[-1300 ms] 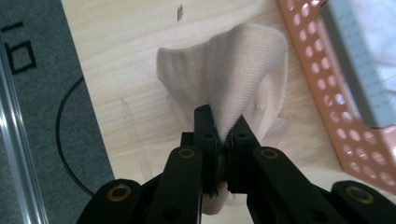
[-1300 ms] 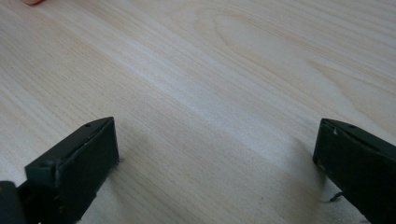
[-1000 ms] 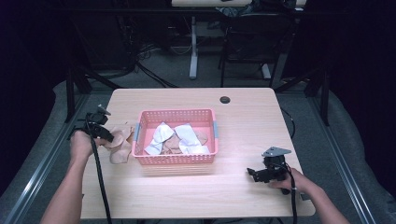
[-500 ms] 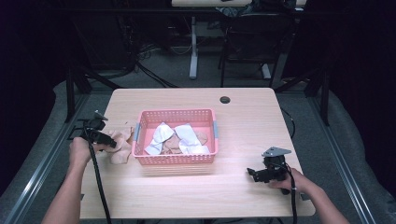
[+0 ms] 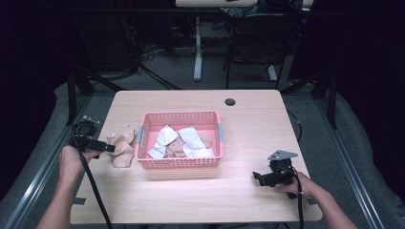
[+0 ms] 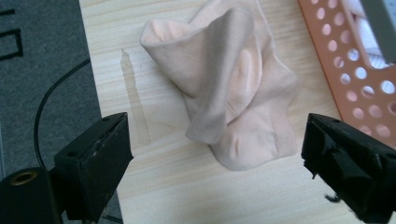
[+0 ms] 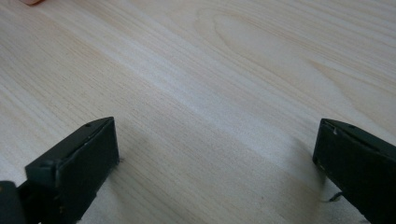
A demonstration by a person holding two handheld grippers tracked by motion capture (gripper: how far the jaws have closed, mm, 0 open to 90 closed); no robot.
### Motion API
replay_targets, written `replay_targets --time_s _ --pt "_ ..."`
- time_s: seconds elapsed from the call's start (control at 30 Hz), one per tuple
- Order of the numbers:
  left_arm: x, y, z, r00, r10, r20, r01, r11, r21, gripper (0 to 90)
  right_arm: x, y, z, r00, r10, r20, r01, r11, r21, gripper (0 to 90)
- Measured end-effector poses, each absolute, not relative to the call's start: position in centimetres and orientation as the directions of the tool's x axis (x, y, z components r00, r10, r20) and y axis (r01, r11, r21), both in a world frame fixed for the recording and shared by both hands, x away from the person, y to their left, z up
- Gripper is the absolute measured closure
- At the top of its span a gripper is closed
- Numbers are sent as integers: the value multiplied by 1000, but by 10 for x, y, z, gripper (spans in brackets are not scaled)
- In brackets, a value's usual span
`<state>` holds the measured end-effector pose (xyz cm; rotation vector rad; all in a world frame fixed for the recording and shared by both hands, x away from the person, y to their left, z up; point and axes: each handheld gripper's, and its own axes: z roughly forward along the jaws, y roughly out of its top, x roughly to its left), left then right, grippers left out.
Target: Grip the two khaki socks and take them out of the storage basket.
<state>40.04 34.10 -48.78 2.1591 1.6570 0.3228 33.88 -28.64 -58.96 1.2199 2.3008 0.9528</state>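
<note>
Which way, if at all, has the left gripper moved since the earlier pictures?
Yes. The left gripper has drawn back leftward from the pink basket, jaws just opened, leaving the beige cloth on the table.

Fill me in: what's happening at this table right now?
A person works with a gripper in each hand at a wooden table. The left gripper has just been opening its jaws beside a crumpled peach-coloured cloth, which lies loose on the table left of the pink basket; nothing sits between the jaws. More peach and white cloths lie in the basket. The right gripper rests open near the front right, holding nothing.
</note>
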Motion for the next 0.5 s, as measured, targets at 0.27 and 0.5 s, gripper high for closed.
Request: replay_targets --time_s 0.27,0.5 --pt "368 337 -504 272 961 -49 854 -217 473 2 339 -286 -590 -558 830 -7 582 397 709 0" --pt "347 337 -533 239 970 -44 875 -195 444 1 339 -286 -590 -558 830 -7 582 397 710 0"
